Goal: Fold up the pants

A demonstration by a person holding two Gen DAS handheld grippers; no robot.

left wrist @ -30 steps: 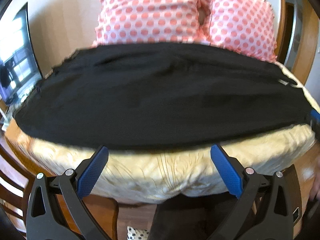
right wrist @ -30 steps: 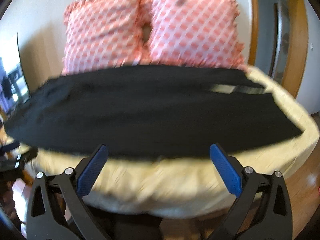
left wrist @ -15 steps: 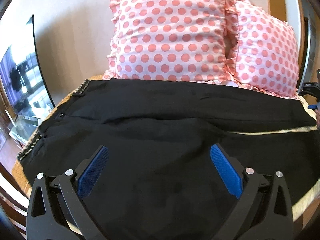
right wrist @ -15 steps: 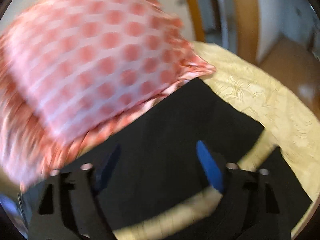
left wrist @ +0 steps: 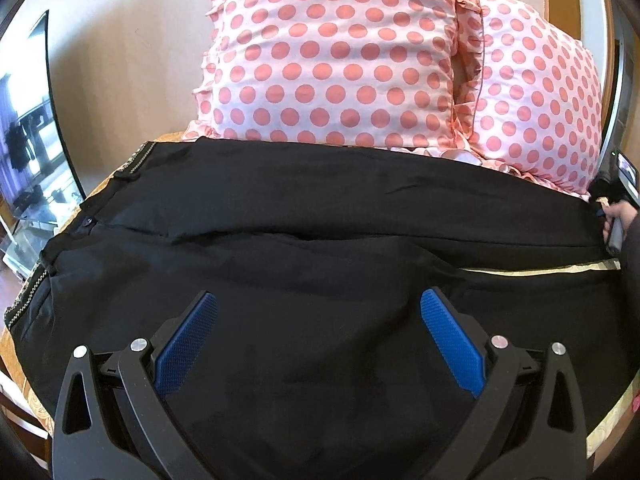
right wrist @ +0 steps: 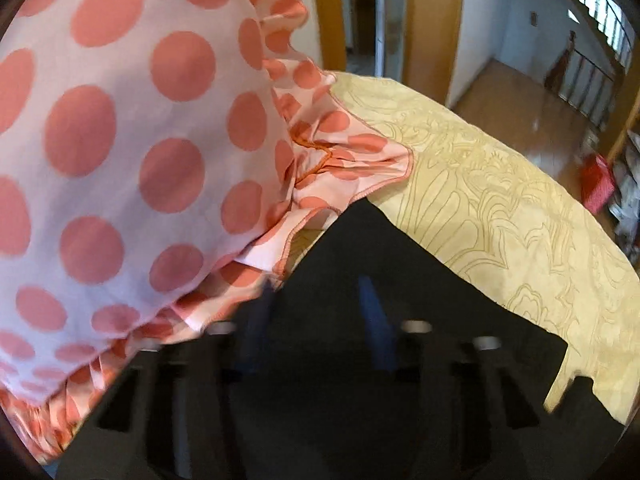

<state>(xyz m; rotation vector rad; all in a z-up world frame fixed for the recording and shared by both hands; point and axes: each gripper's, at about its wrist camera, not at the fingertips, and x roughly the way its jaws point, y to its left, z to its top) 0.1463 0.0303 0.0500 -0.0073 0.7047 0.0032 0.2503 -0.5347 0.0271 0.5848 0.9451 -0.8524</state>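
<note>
While the black pants (left wrist: 320,240) lie spread across the yellow bedspread (right wrist: 500,200), their waistband at 9 o'clock and legs toward 3 o'clock, your left hand-held gripper (left wrist: 318,316) hovers over them with fingers wide apart, holding nothing. Your right hand-held gripper (right wrist: 316,312) sits over a leg end, its fingers blurred and partly parted; whether they pinch cloth is unclear. Polka-dot pillows (left wrist: 340,52) stand at 12 o'clock.

Two polka-dot pillows (left wrist: 340,60) stand against a beige wall (left wrist: 132,40). Yellow bedspread (right wrist: 500,200) covers the bed. Wooden floor (right wrist: 520,100) beyond, daylit.
</note>
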